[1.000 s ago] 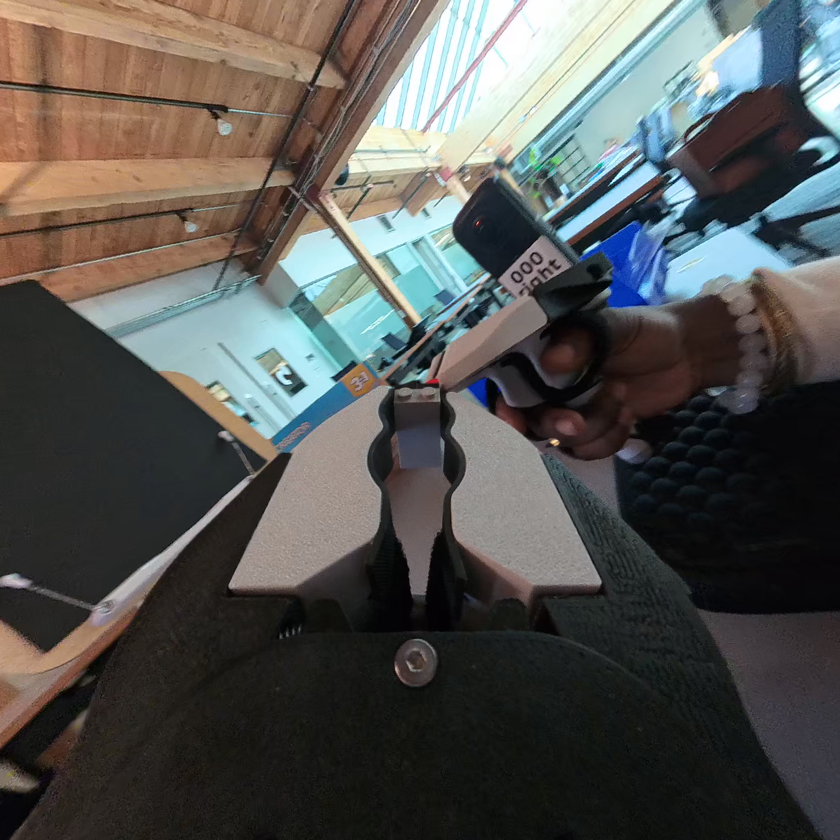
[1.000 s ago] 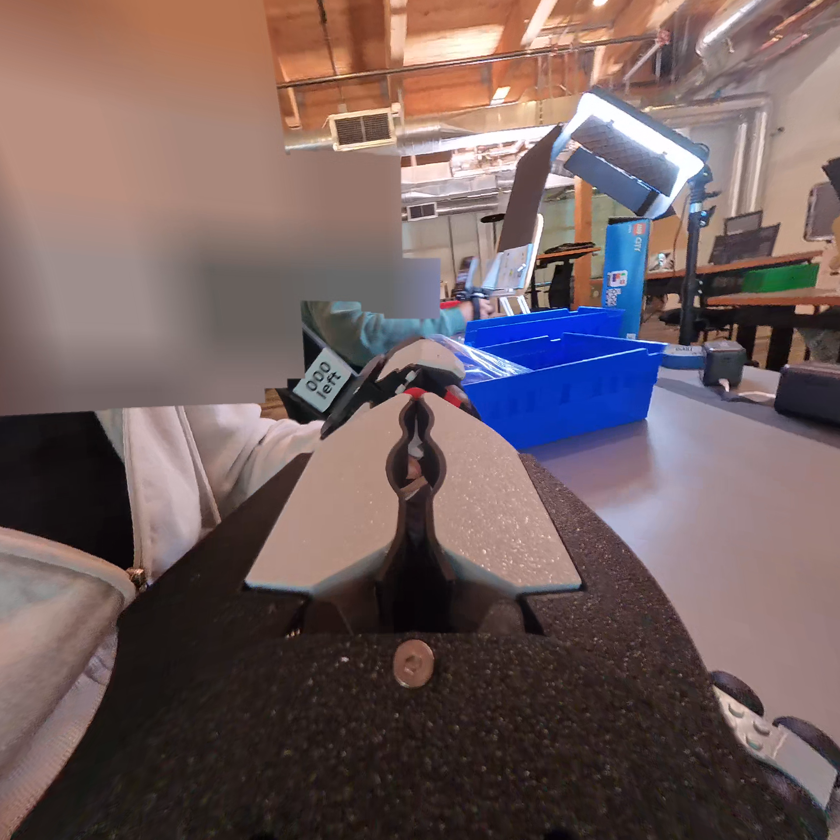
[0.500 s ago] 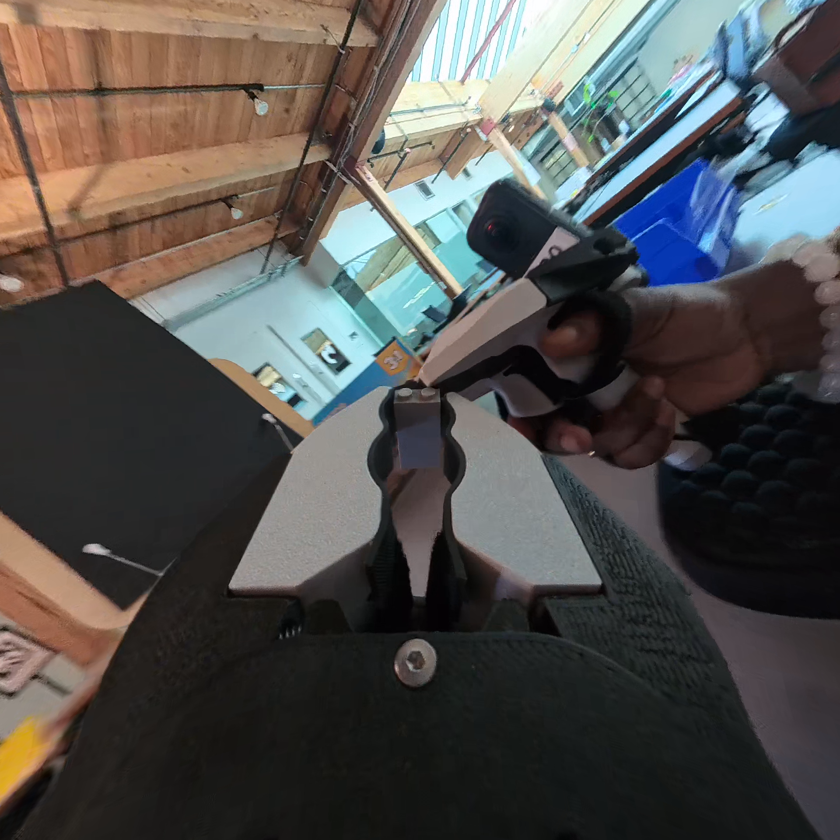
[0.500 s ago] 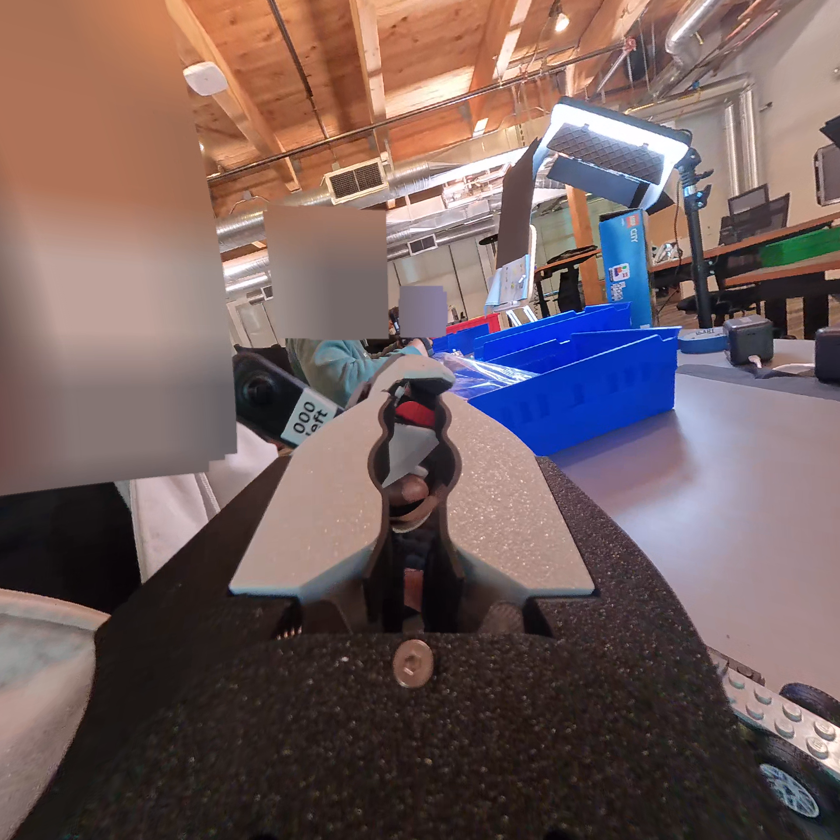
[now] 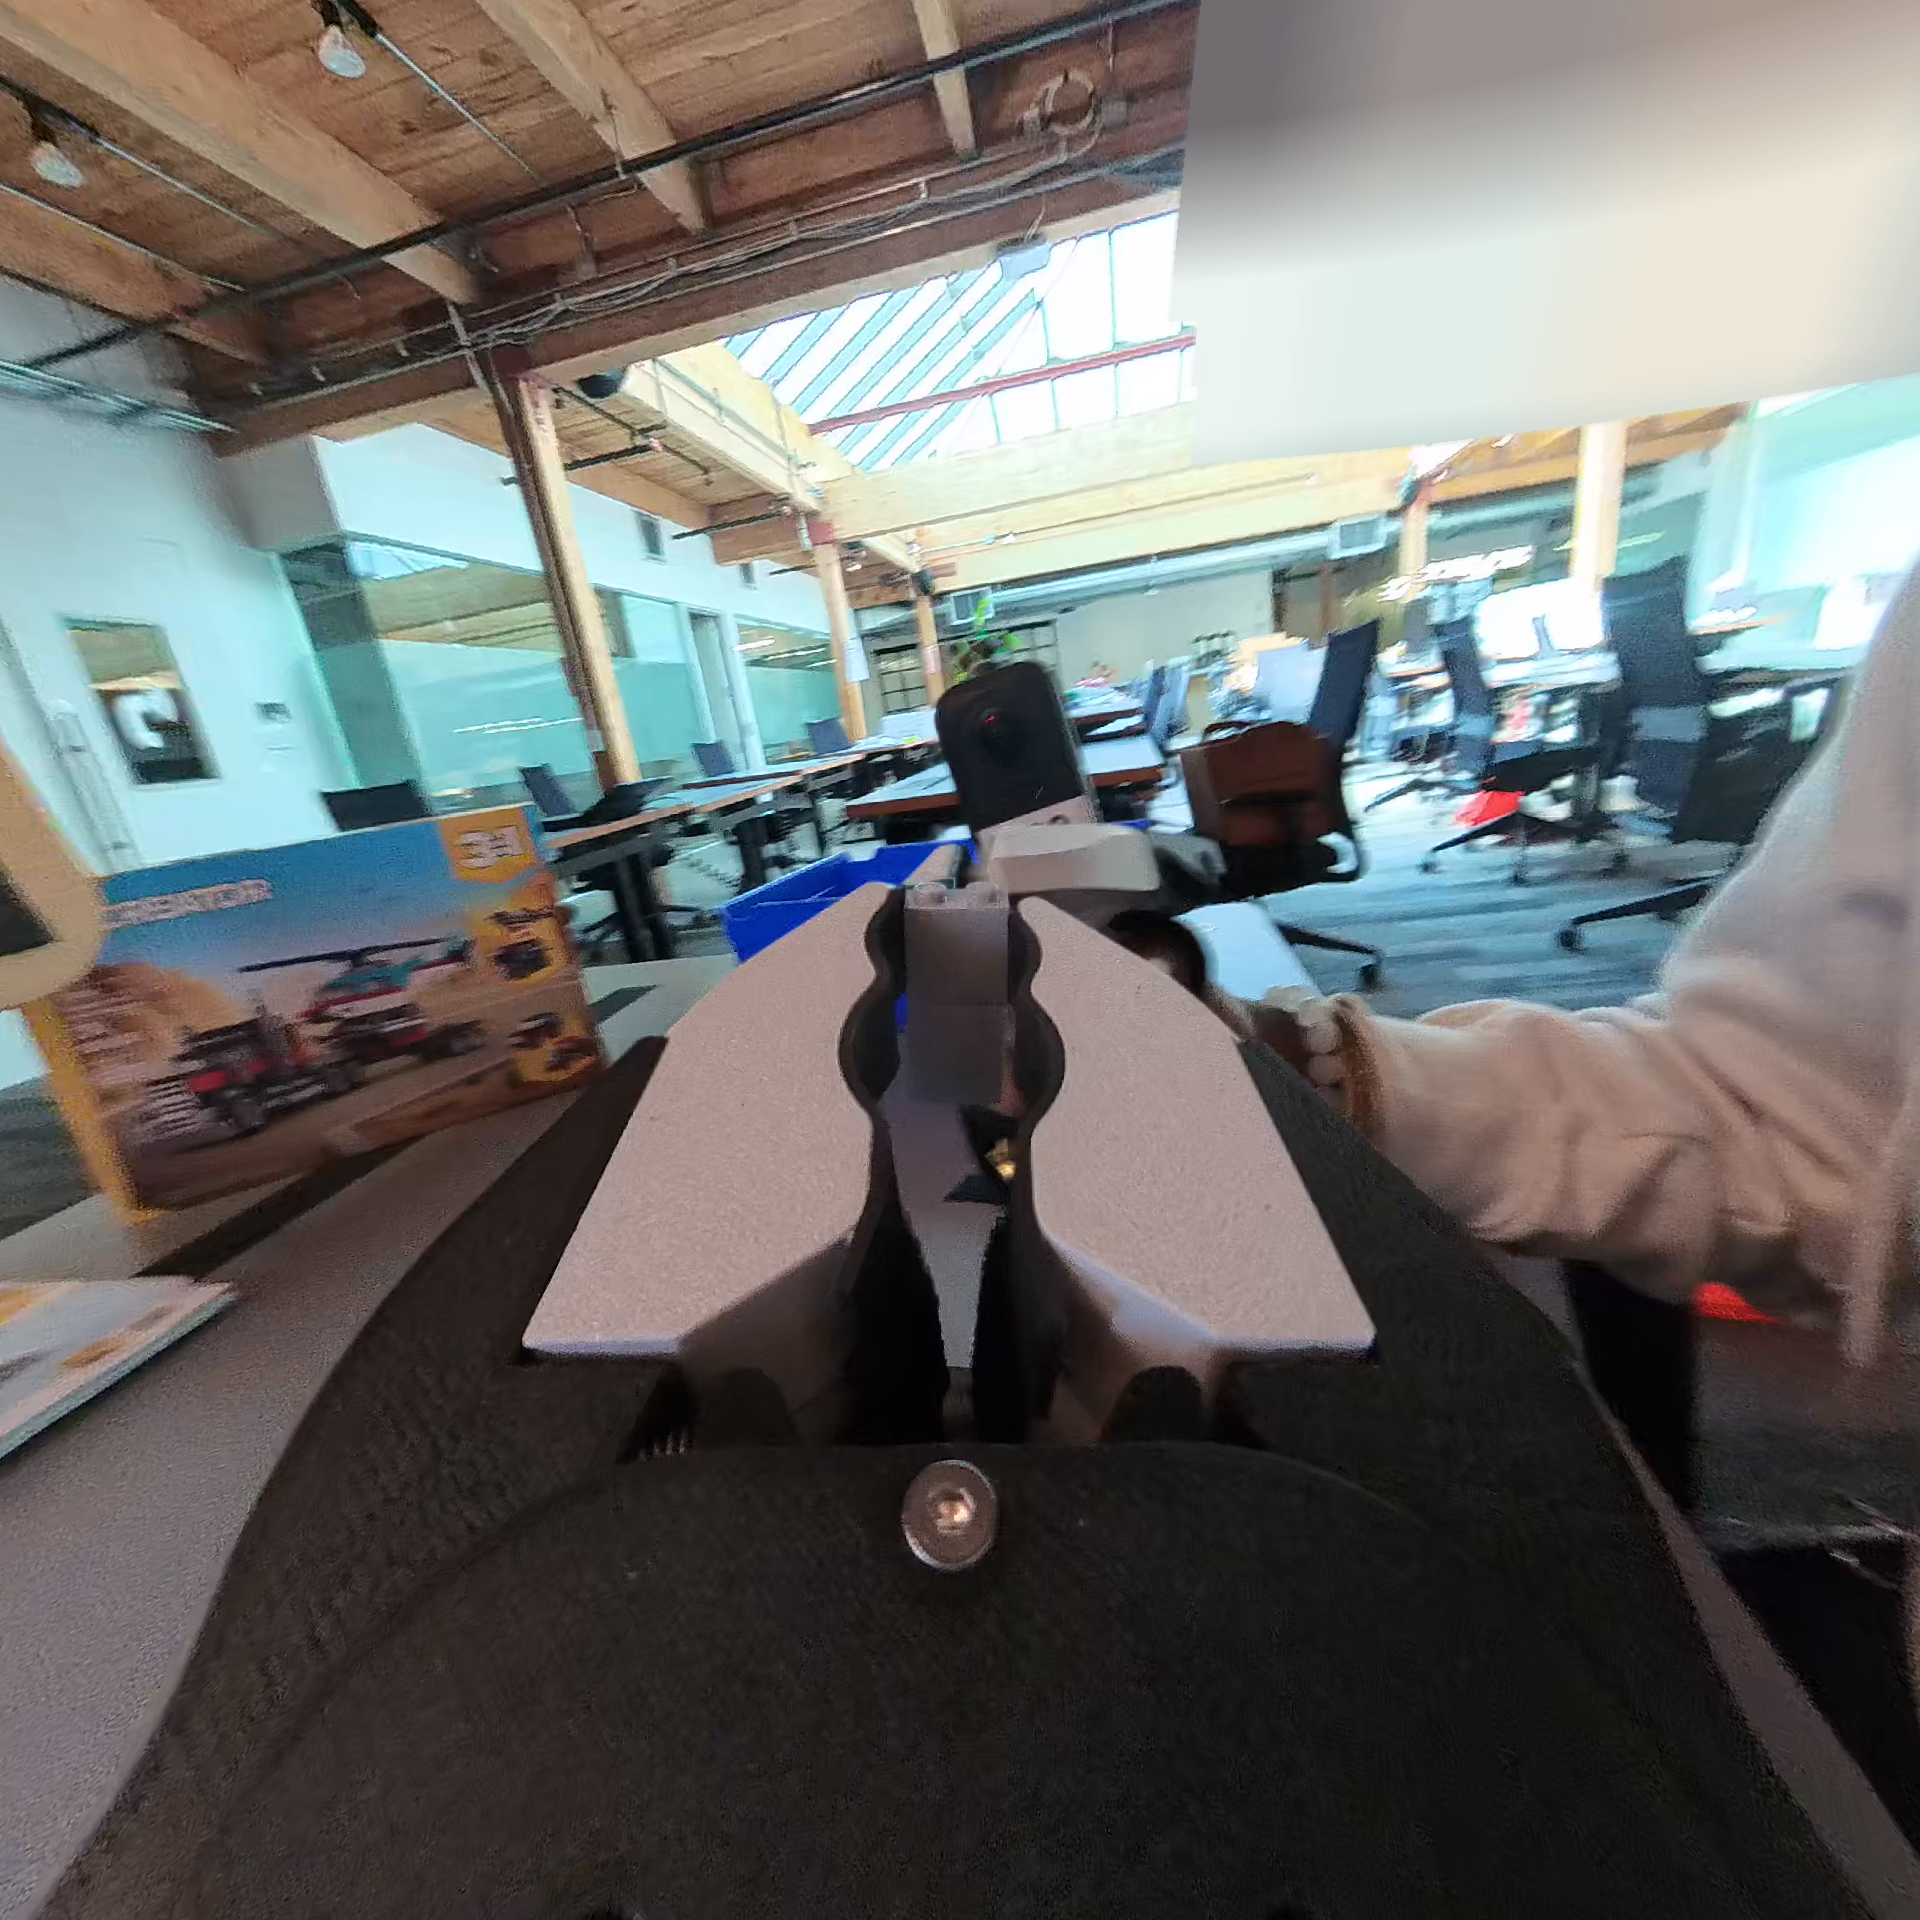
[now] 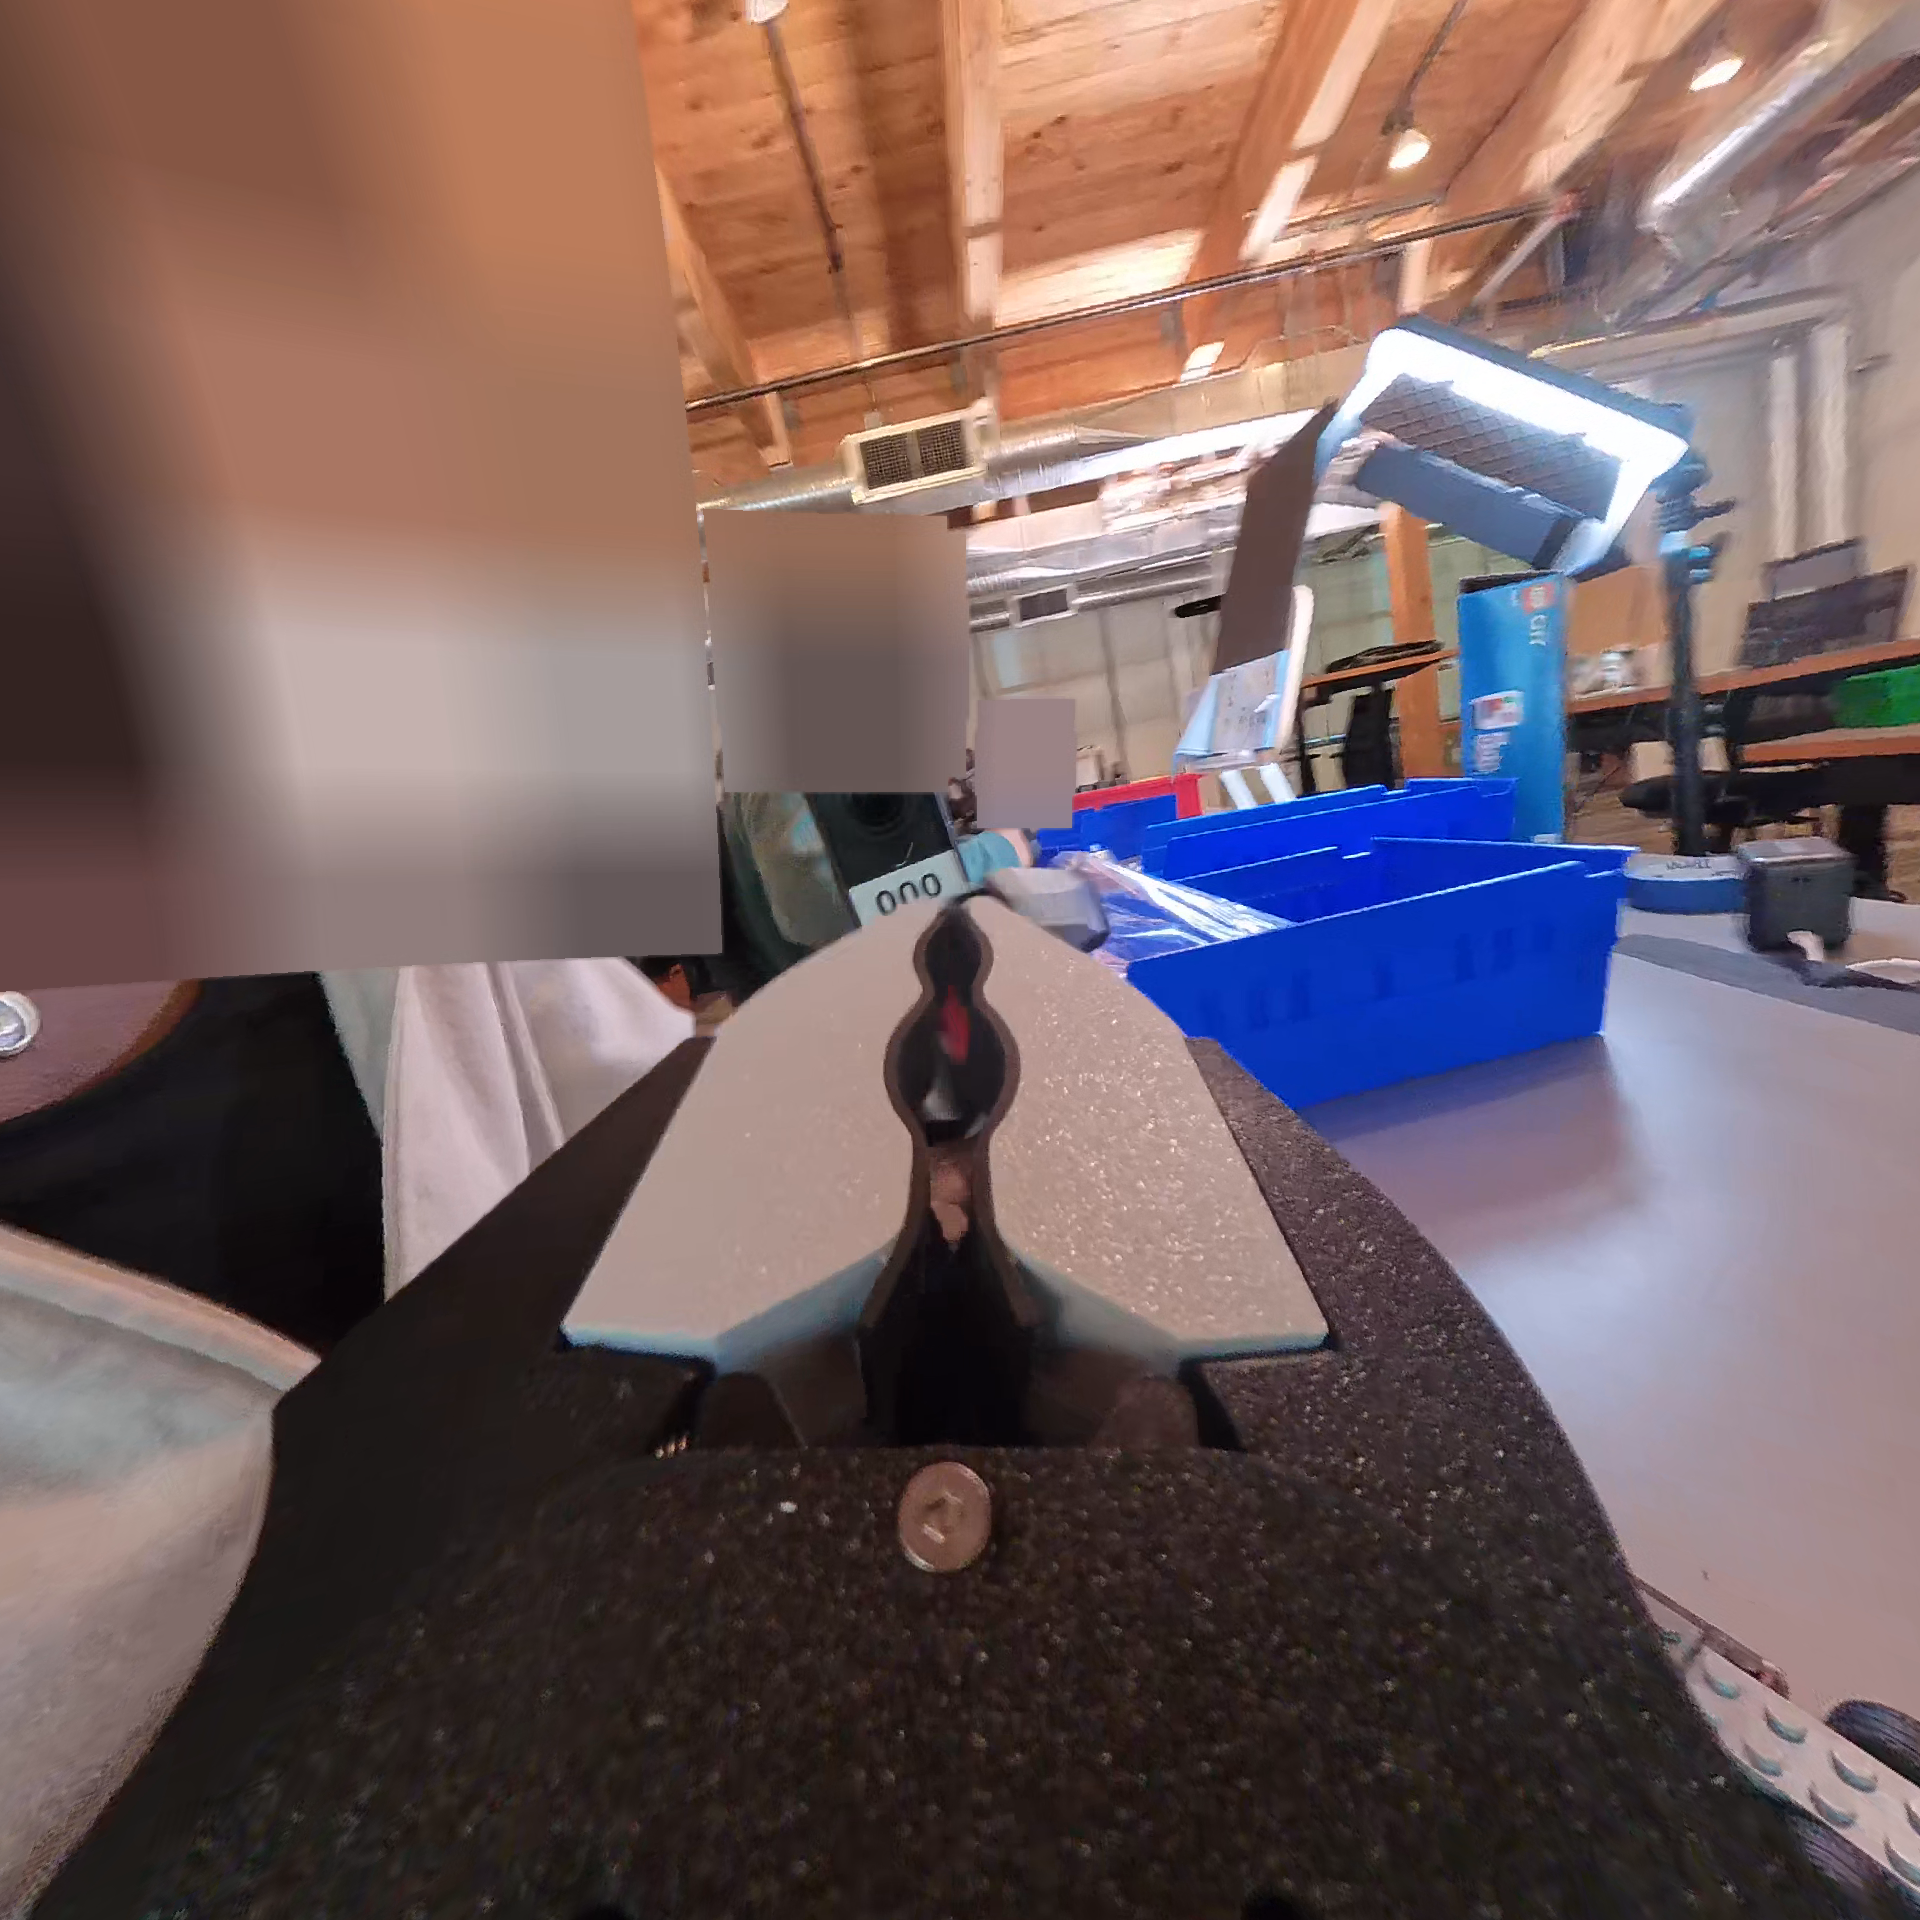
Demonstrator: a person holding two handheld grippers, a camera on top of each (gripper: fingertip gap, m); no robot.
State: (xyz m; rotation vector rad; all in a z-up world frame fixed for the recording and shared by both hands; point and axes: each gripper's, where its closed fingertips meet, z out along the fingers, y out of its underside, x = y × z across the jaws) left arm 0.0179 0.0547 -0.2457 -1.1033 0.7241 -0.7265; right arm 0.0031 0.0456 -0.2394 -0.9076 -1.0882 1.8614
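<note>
My left gripper (image 5: 954, 904) is shut on a grey brick (image 5: 956, 977). The brick stands upright between the fingertips with its studs pointing away from me. My right gripper (image 6: 954, 916) is shut, its fingertips touching. A thin red sliver (image 6: 954, 1023) shows in the hollow between its fingers; I cannot tell what it is. The two grippers face each other tip to tip. The right gripper shows in the left wrist view (image 5: 1070, 862) just behind the brick. The left gripper shows in the right wrist view (image 6: 1049, 899) just past my fingertips.
A grey table (image 6: 1662, 1195) carries blue bins (image 6: 1382, 956), a toy box (image 5: 312, 997) and a booklet (image 5: 83, 1340). A grey studded plate with wheels (image 6: 1808, 1756) lies near the right edge. A person's cream sleeve (image 5: 1610, 1122) reaches in from the right. A light panel (image 6: 1496, 436) stands behind.
The right gripper opened half a second ago and has shut again. The left gripper has swung from facing the ceiling to level, with the grey brick still in its grasp.
</note>
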